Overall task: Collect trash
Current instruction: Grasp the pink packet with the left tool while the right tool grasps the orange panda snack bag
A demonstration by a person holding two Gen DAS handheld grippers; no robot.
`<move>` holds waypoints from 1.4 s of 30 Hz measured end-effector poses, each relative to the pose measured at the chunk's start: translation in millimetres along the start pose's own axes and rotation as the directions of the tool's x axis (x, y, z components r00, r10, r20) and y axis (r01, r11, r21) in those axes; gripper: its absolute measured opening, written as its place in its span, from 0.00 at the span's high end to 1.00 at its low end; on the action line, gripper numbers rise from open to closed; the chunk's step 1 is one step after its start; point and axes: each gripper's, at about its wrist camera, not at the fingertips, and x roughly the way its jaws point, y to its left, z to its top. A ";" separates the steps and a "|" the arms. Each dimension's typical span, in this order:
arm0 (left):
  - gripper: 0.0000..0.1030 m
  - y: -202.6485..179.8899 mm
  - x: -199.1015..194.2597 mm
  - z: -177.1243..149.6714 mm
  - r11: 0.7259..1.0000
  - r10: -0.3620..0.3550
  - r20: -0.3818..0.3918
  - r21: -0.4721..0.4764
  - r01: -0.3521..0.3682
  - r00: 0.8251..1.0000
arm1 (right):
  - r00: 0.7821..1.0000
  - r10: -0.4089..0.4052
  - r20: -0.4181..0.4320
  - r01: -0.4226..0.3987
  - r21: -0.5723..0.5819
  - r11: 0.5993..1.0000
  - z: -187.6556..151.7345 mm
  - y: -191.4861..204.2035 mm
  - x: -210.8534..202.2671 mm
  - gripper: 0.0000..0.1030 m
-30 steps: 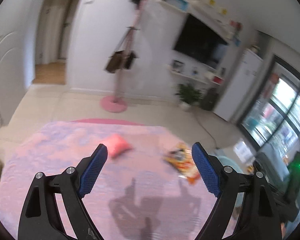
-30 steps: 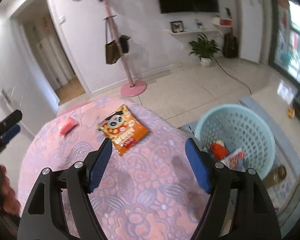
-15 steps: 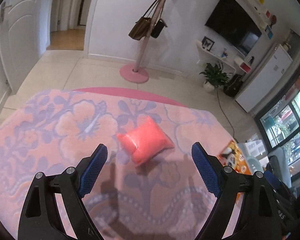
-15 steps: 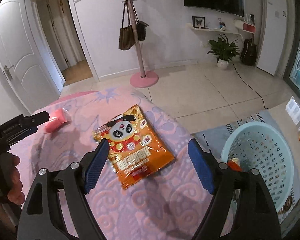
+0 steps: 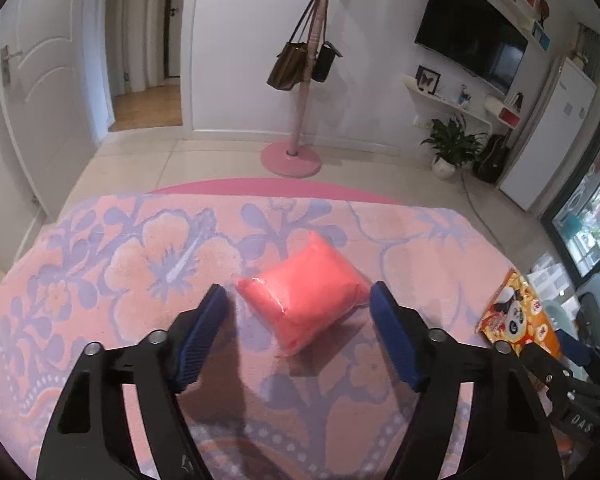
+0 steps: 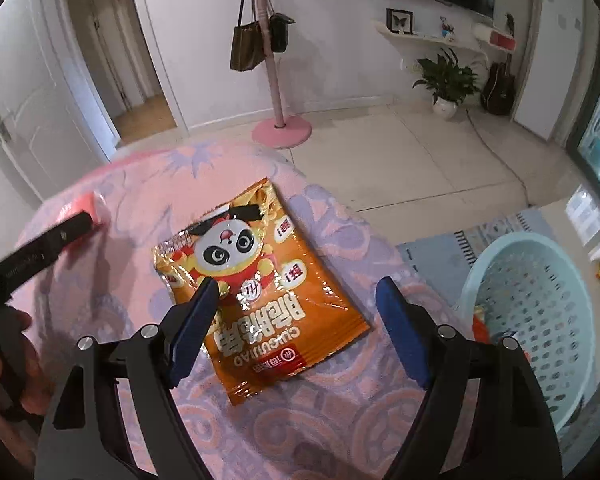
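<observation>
A puffy red packet (image 5: 304,290) lies on the pink flowered tablecloth (image 5: 140,264). My left gripper (image 5: 300,304) is open, its blue pads on either side of the packet's near end, just above the cloth. An orange panda snack bag (image 6: 256,280) lies flat on the cloth; it also shows in the left wrist view (image 5: 518,320). My right gripper (image 6: 296,296) is open and hovers over the bag's near half. The red packet (image 6: 88,206) shows at the left behind the left gripper's finger.
A light blue laundry basket (image 6: 540,320) with some trash in it stands on the floor right of the table. A pink coat stand (image 5: 296,120) with bags, a potted plant (image 5: 452,148) and a wall TV lie beyond the table's far edge.
Both grippers have moved forward and down. The left one now straddles the red packet. The right one now hangs over the orange bag. Both stayed open.
</observation>
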 end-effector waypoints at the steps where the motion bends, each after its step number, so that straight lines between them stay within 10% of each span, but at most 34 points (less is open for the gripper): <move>1: 0.40 -1.5 1.3 0.7 1.000 0.002 0.000 0.006 -0.002 1.000 | 1.000 -0.009 0.002 0.009 -0.014 1.000 -0.7 2.3 -0.3 0.35; 9: 0.66 7.1 -1.4 0.4 0.999 -0.020 0.014 -0.033 0.021 1.000 | 0.999 0.029 0.030 -0.028 -0.033 0.999 -5.8 4.6 -7.2 0.79; 23: 0.85 10.3 -12.0 -5.4 0.993 -0.104 0.077 -0.041 0.107 0.992 | 0.986 0.067 0.150 -0.062 -0.040 0.997 -17.2 4.4 -37.1 0.94; 27: 0.85 15.0 -13.2 -7.0 0.990 -0.130 0.086 -0.051 0.134 0.988 | 0.989 0.067 0.129 -0.062 -0.045 0.997 -13.4 13.5 -40.0 0.68; 28: 0.85 15.5 -13.2 -6.3 0.989 -0.134 0.088 -0.054 0.139 0.987 | 0.991 0.068 0.115 -0.063 -0.054 0.997 -13.4 16.6 -39.4 0.35; 29: 0.85 17.1 -13.0 -6.4 0.988 -0.138 0.088 -0.055 0.144 0.986 | 0.992 0.063 0.108 -0.057 -0.061 0.997 -12.0 21.1 -39.5 0.25; 42: 0.85 21.1 -11.3 -5.2 0.986 -0.157 0.082 -0.051 0.161 0.984 | 0.999 0.040 0.015 -0.037 -0.135 0.990 -2.2 69.2 -4.9 0.25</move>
